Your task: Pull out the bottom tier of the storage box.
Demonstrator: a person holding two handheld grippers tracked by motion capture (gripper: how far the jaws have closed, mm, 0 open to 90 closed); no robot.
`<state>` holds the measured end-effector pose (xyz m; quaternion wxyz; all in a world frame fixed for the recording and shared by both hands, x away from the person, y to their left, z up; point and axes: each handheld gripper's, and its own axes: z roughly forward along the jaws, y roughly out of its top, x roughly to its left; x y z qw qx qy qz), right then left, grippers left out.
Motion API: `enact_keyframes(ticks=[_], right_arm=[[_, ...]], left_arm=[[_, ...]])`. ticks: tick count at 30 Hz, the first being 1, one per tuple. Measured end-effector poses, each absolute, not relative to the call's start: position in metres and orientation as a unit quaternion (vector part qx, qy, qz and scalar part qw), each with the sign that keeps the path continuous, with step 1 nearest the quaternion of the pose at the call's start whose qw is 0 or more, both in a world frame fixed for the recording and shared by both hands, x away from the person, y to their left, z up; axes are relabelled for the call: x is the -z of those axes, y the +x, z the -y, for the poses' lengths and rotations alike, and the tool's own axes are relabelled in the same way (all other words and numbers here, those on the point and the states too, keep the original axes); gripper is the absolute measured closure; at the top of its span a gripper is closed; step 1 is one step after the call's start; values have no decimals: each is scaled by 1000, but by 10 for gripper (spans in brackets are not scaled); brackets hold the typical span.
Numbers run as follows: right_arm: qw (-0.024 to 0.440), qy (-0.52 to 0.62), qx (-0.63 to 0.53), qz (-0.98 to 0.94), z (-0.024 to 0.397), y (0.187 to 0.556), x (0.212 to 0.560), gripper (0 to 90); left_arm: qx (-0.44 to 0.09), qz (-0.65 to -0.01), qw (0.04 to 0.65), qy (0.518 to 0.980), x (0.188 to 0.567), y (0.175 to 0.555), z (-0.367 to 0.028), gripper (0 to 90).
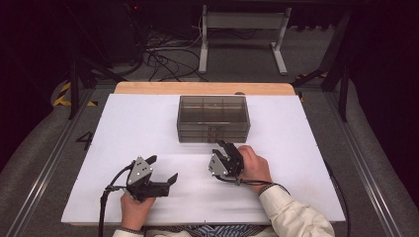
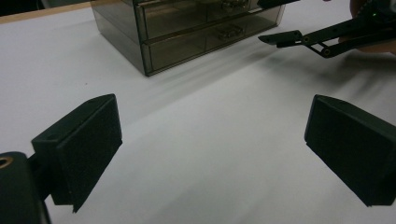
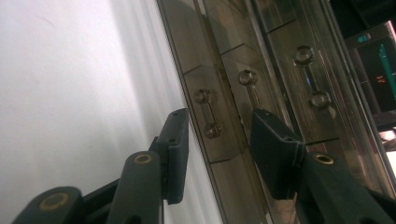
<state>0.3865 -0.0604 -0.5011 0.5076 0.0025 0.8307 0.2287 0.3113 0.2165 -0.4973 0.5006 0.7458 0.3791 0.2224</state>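
Two tools in play. Nearest to us, the left tool [image 1: 162,170] sits idle low over the white tabletop [image 1: 123,123], jaws spread wide, nothing between them. Farther on, the right tool [image 1: 226,147] is at the front of the smoked-plastic drawer box [image 1: 213,109], which stands mid-tabletop toward the far edge. Its jaws are part-open and hold nothing yet; in the right gripper view they straddle the drawer handle [image 3: 208,114], pads clear of it on both sides.

To do the grab well, we'd centre the handle bar between the pads, push in until they pass behind it, close firmly, then pull straight out along the drawer's travel. The box looks light, so we judge the left tool may need to brace it.

Hard to read: which drawer tier that handle belongs to, given the rolled view; drawer contents, lost behind dark plastic and reflections; the high view hides the jaw tips against the box front.
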Motion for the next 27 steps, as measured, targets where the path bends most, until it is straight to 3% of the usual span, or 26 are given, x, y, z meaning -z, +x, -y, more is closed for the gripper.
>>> enact_keyframes(ticks=[27], right_arm=[[559,-7,-171,-811,48,392,524,638]], left_arm=[[-223,-377,500,747,497,311,-216,49]])
